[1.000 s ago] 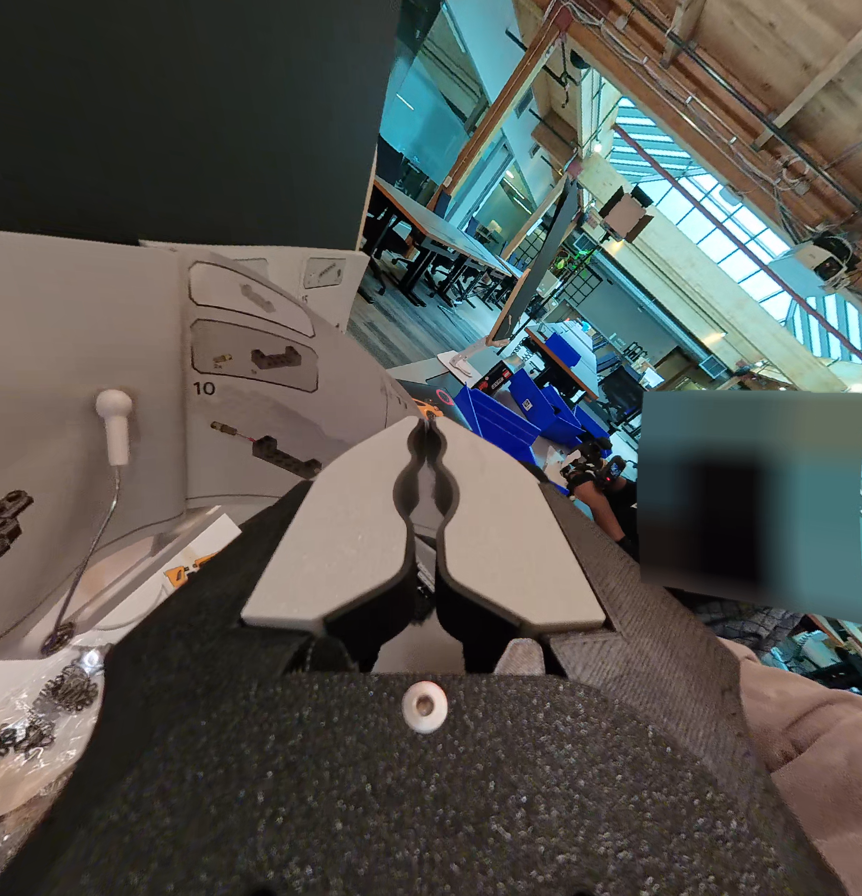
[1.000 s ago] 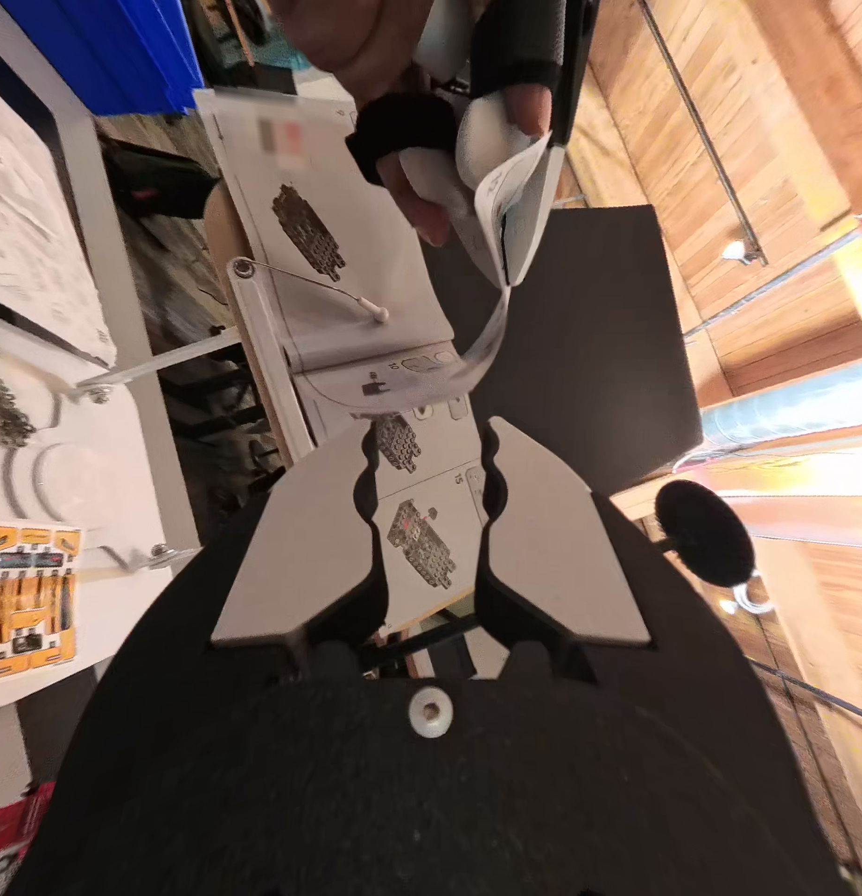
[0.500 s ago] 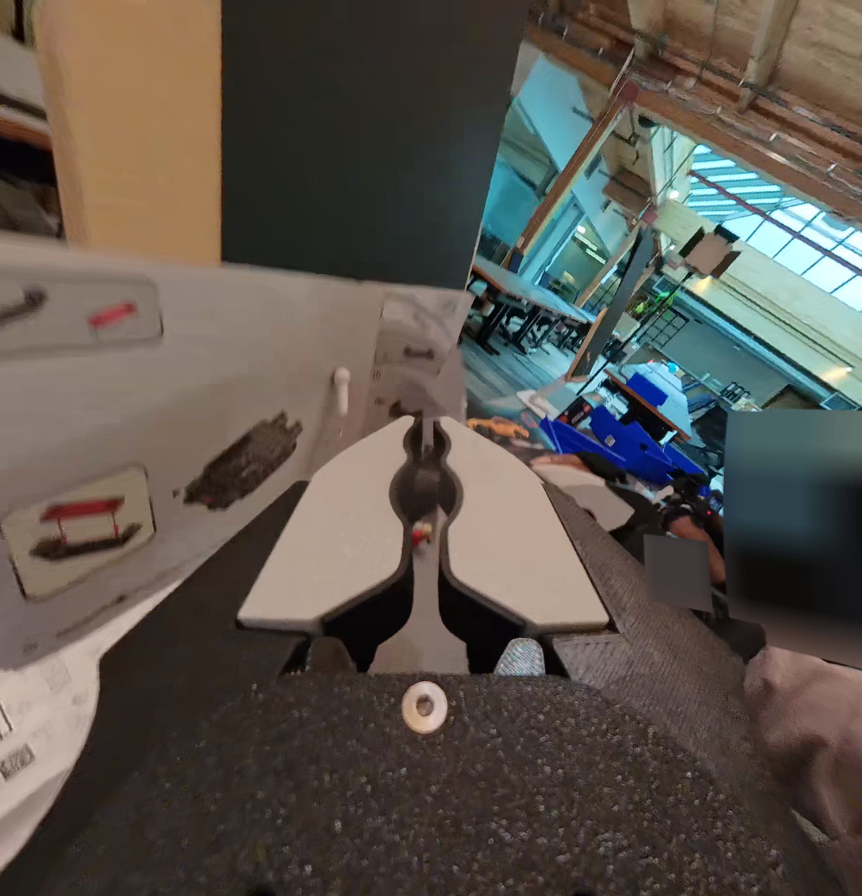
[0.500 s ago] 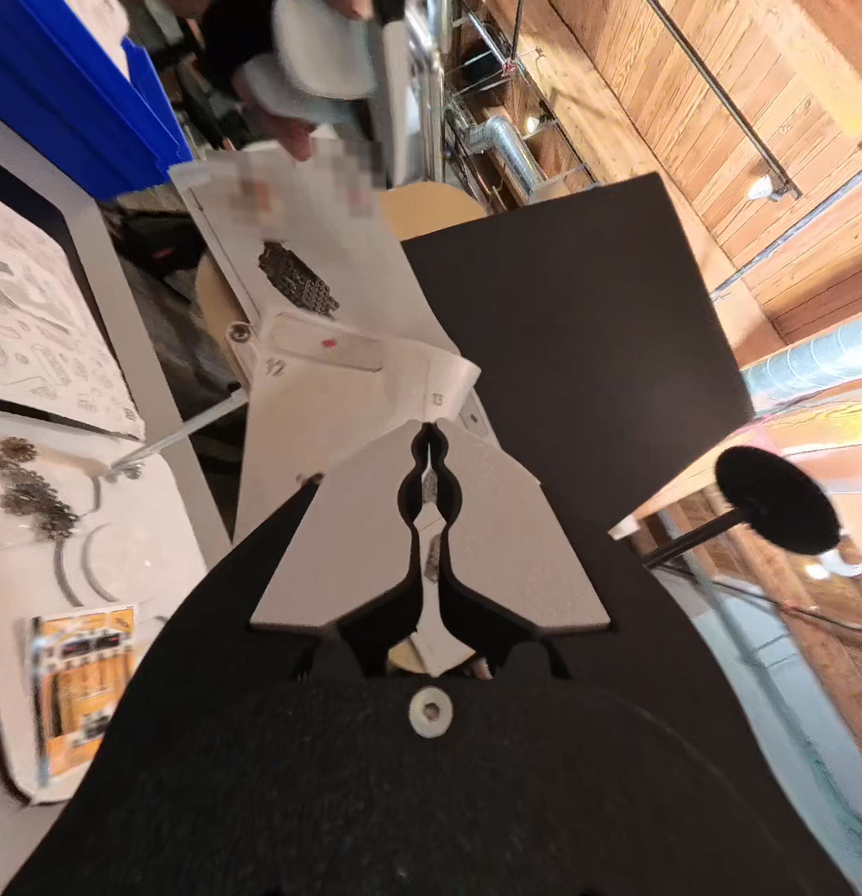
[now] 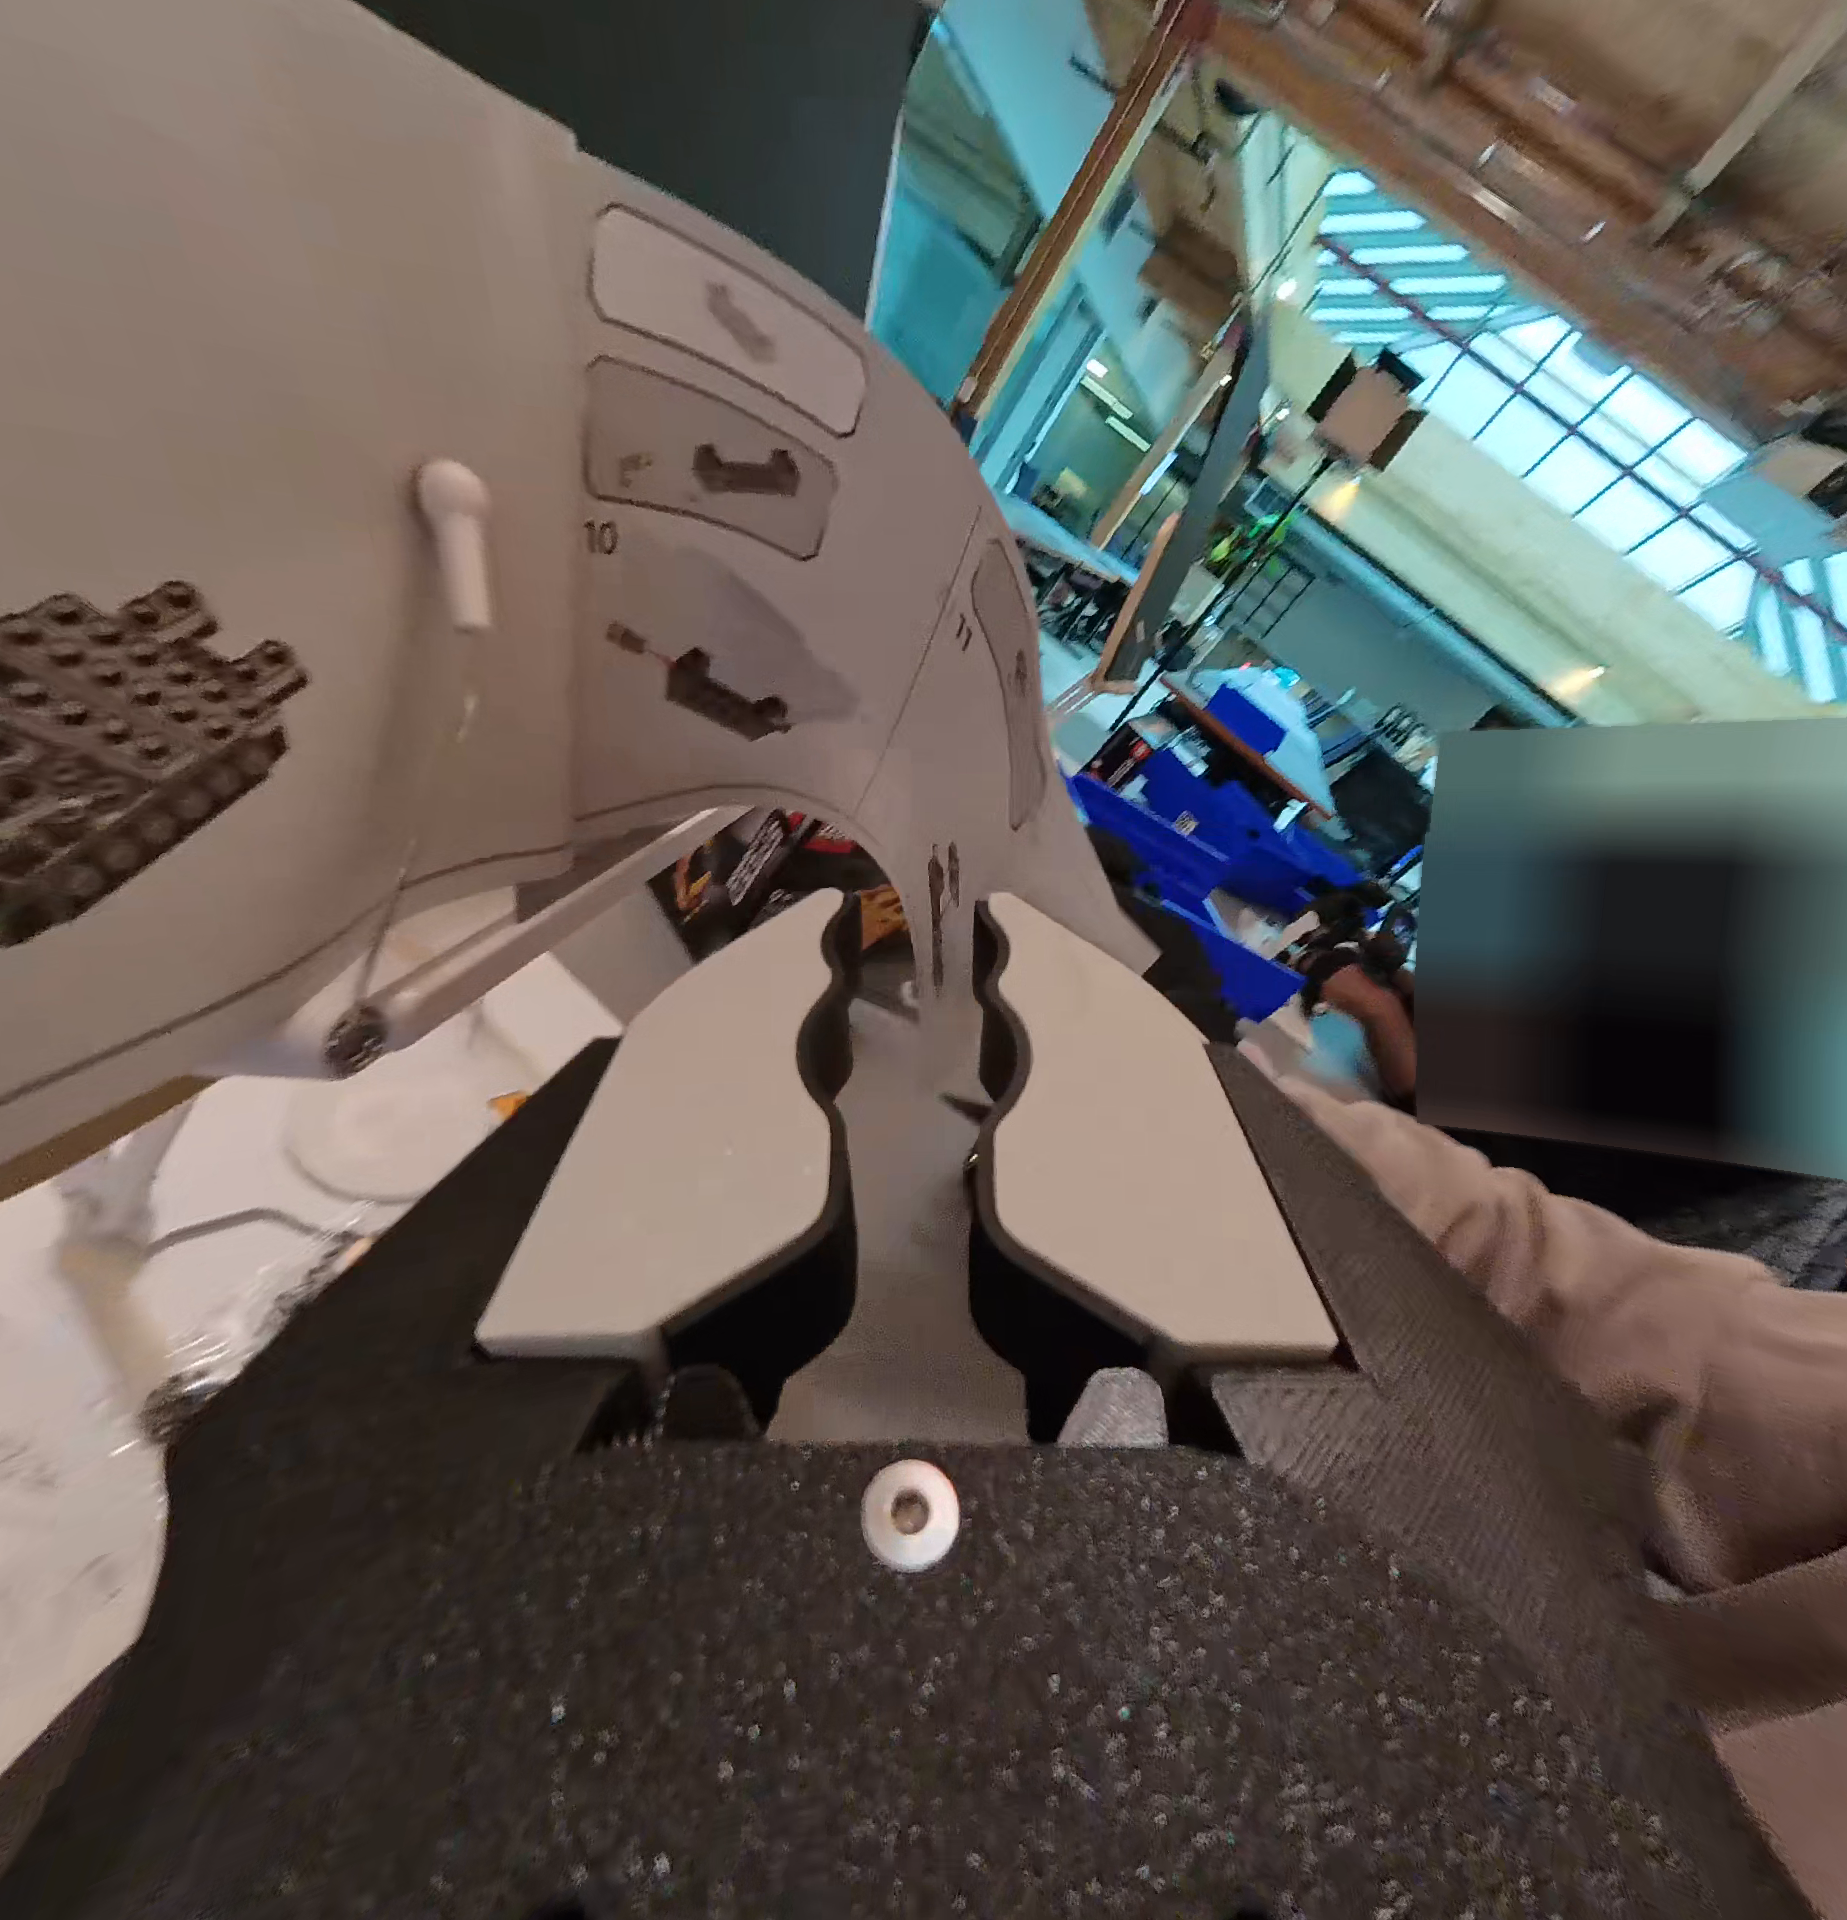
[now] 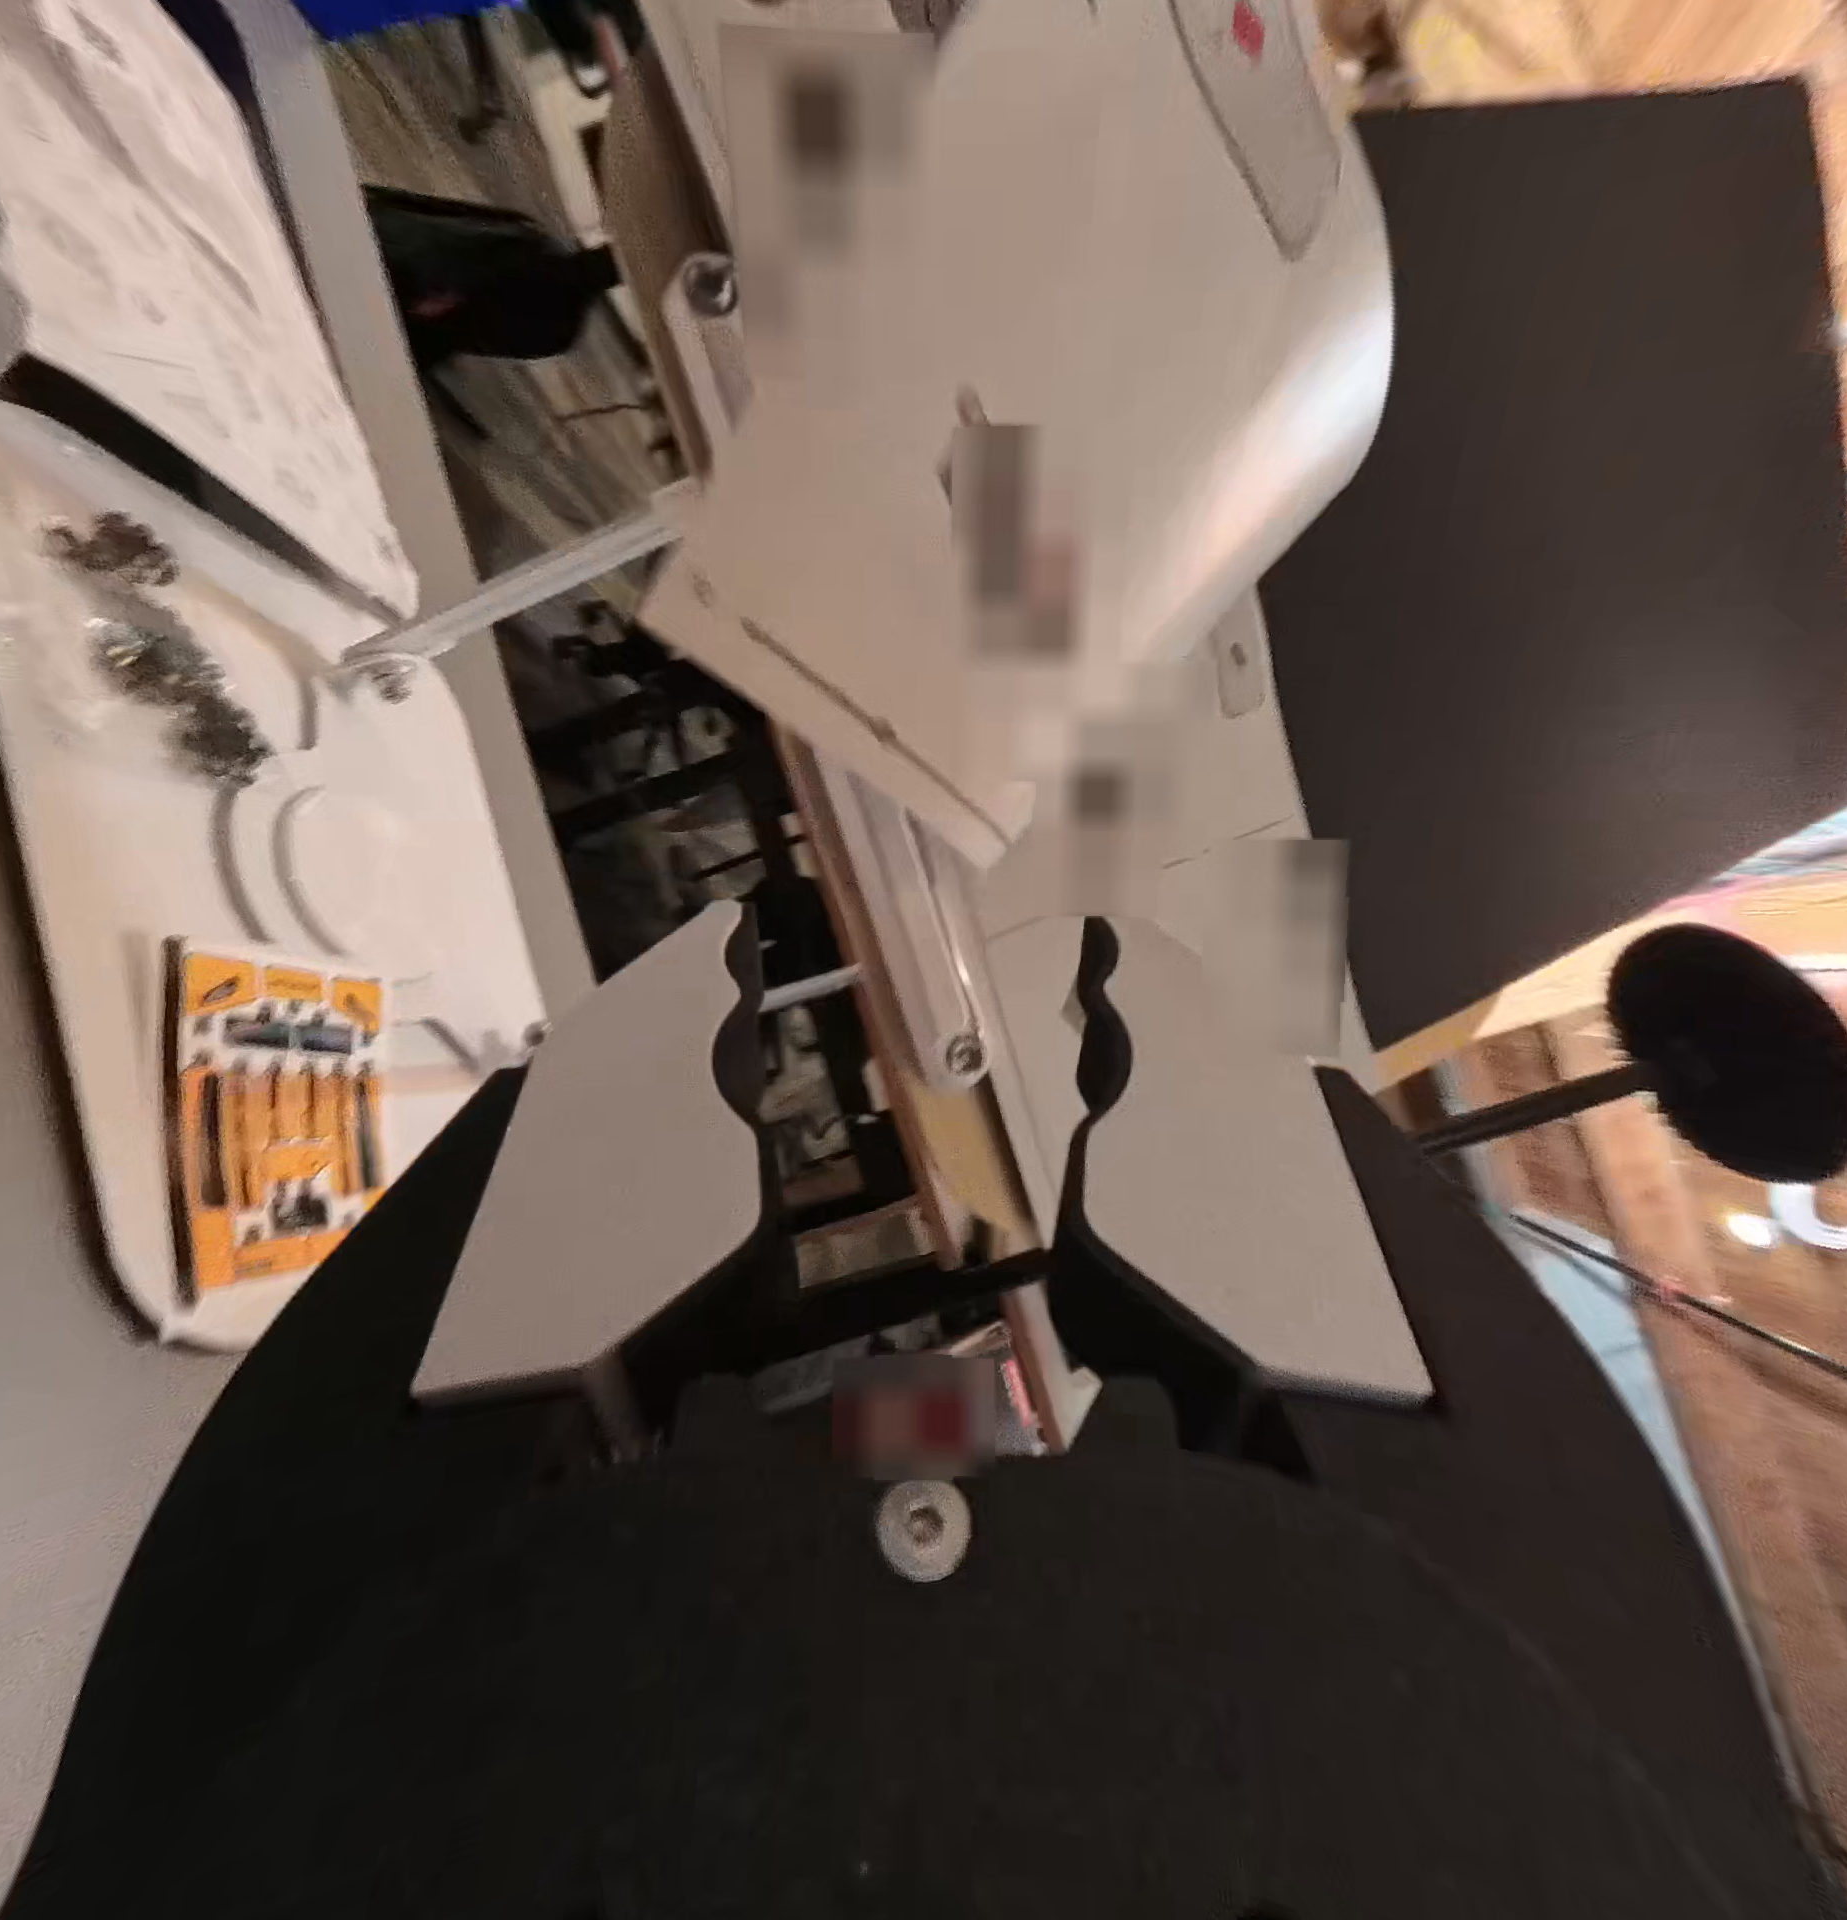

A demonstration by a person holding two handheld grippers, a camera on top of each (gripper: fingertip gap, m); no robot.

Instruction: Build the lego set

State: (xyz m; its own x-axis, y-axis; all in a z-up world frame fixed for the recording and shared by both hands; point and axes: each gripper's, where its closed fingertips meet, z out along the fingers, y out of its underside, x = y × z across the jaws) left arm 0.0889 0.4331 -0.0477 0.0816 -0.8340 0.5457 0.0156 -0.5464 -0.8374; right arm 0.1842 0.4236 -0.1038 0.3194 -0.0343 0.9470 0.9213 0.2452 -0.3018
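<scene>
Left wrist view: the left gripper [image 5: 911, 925] has its jaws parted by a narrow gap, and the lower corner of a curled page of the booklet [image 5: 275, 364] hangs down into that gap. Whether the pads actually press the paper cannot be told; a gap shows on both sides of the sheet. The booklet stands on a stand, and a white-tipped wire clip [image 5: 453, 540] lies across the page left of the curl. Printed on the page are a dark brick model and small part drawings. Below the booklet, the white tray [image 5: 57, 1455] is blurred; something dark lies on it, too smeared to name.

Right wrist view: the right gripper [image 6: 914, 935] is spread wide and empty. Past its tips the booklet [image 6: 1158, 312] is bowed and badly blurred. Left of the booklet, on the white tray [image 6: 431, 790], lie a clear bag of small dark lego parts [image 6: 150, 644] and an orange sticker sheet [image 6: 275, 1101]. A black board [image 6: 1573, 468] stands right of the booklet.

As to progress, the build looks barely begun or paused: no assembled model shows in either view, the parts sit in their bag, and the work in hand appears to be turning pages. Finding the right step and then all the assembly seem to remain.
</scene>
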